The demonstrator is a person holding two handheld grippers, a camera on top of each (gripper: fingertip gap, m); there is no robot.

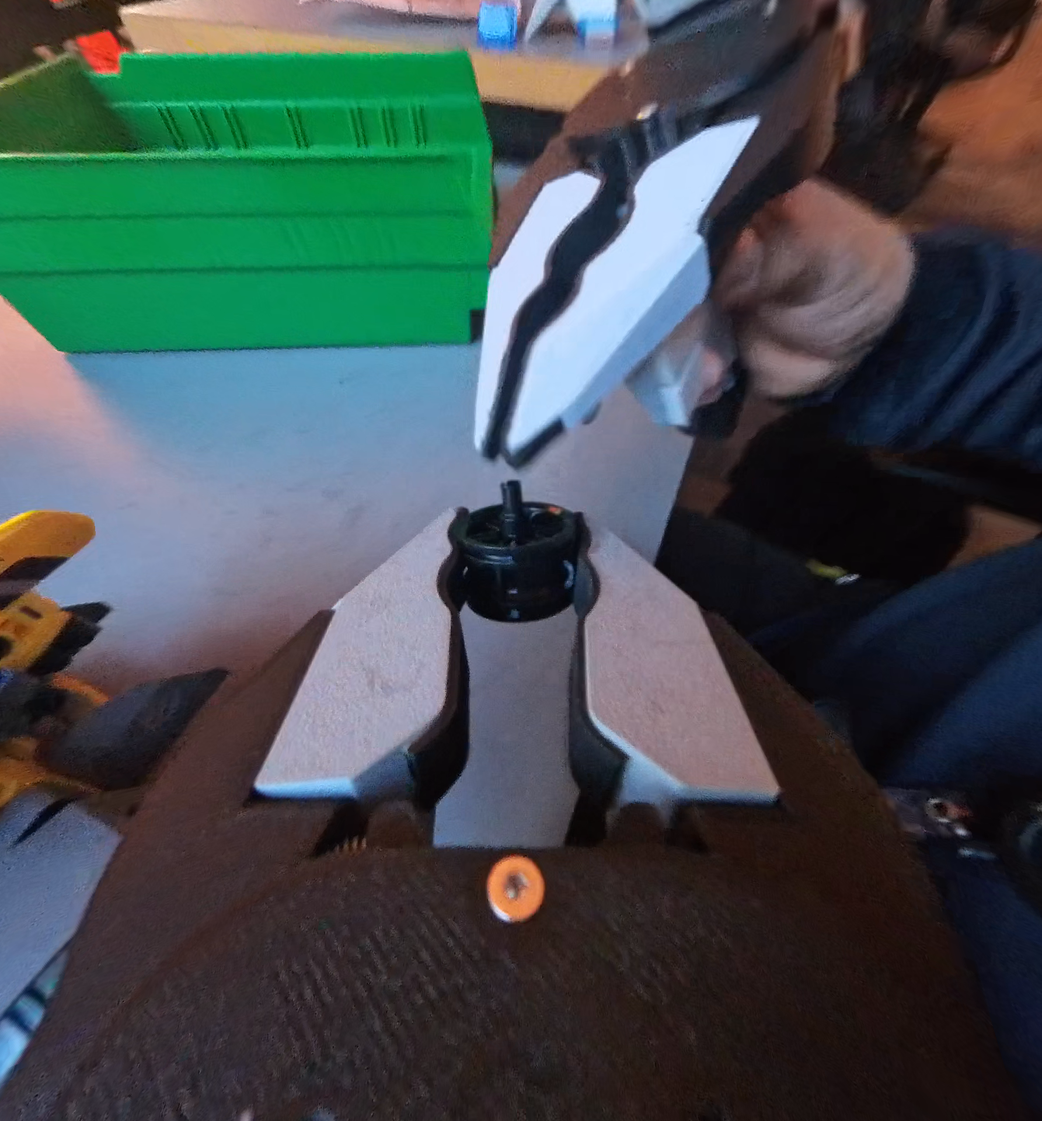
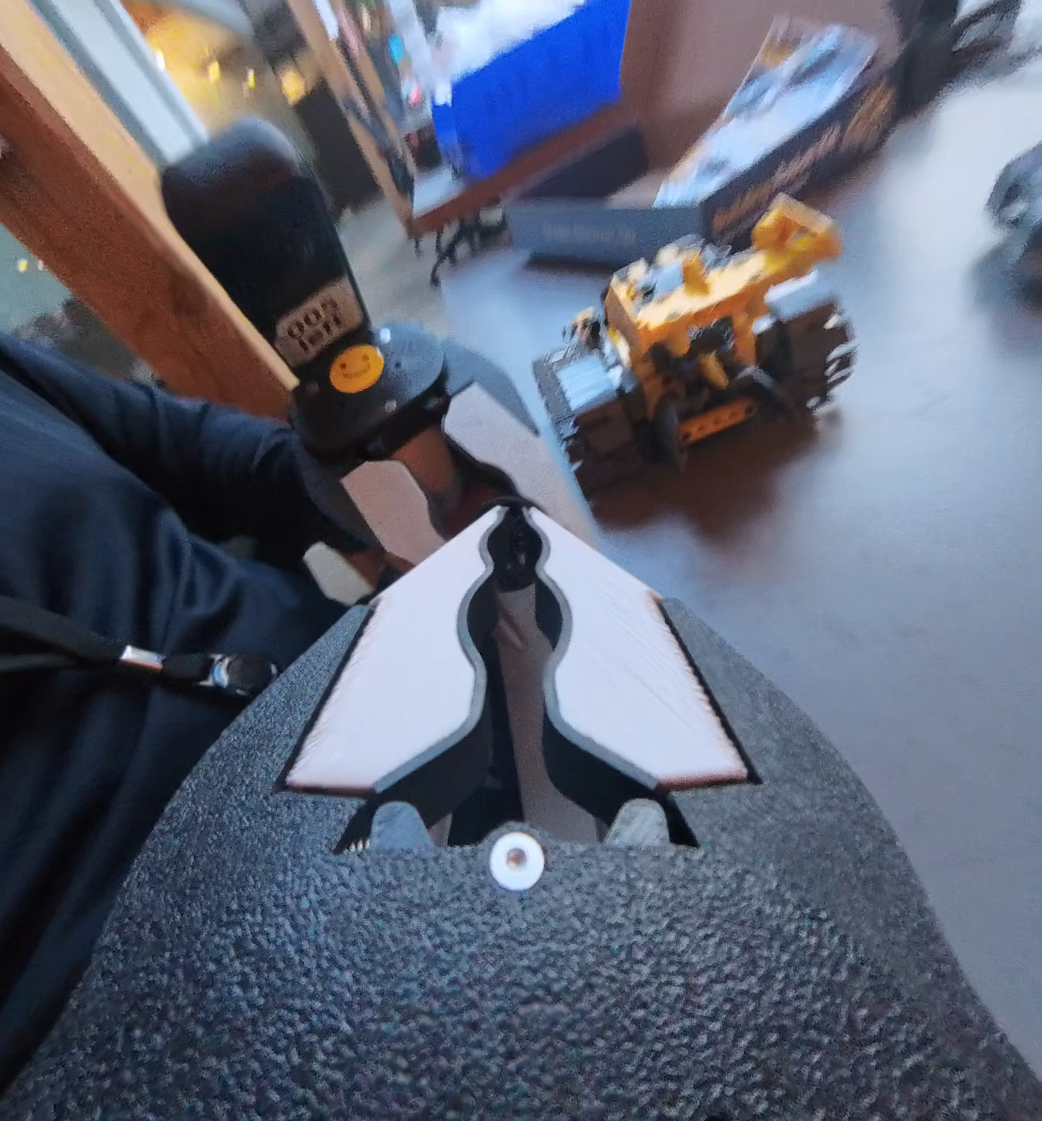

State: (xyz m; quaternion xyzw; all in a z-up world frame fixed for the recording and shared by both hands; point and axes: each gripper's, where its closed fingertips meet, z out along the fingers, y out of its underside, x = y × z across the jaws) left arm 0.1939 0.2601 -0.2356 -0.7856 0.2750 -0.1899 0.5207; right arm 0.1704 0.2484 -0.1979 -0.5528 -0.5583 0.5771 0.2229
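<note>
My left gripper (image 1: pixel 517 528) is shut on a small black round wheel hub (image 1: pixel 515 576), held above the table with a short black pin (image 1: pixel 511 500) standing up from its centre. My right gripper (image 1: pixel 499 452) comes in from the upper right. Its jaws are almost together with nothing between them, and its tips hang just above the pin without touching it. In the right wrist view my right gripper (image 2: pixel 513 514) points down at the black hub (image 2: pixel 513 561), seen through the narrow slit between its fingers. The left gripper's dark body (image 2: pixel 385 388) shows behind.
A green plastic bin (image 1: pixel 233 242) stands at the back left of the pale table (image 1: pixel 263 461). A yellow and black brick-built tracked vehicle (image 2: pixel 706 364) sits on the table, also at the left edge of the left wrist view (image 1: pixel 15 637). A printed box (image 2: pixel 797 127) stands behind it. A person's hand (image 1: pixel 809 303) and dark sleeves are close by. Tip to tip, the grippers are about 4 cm apart.
</note>
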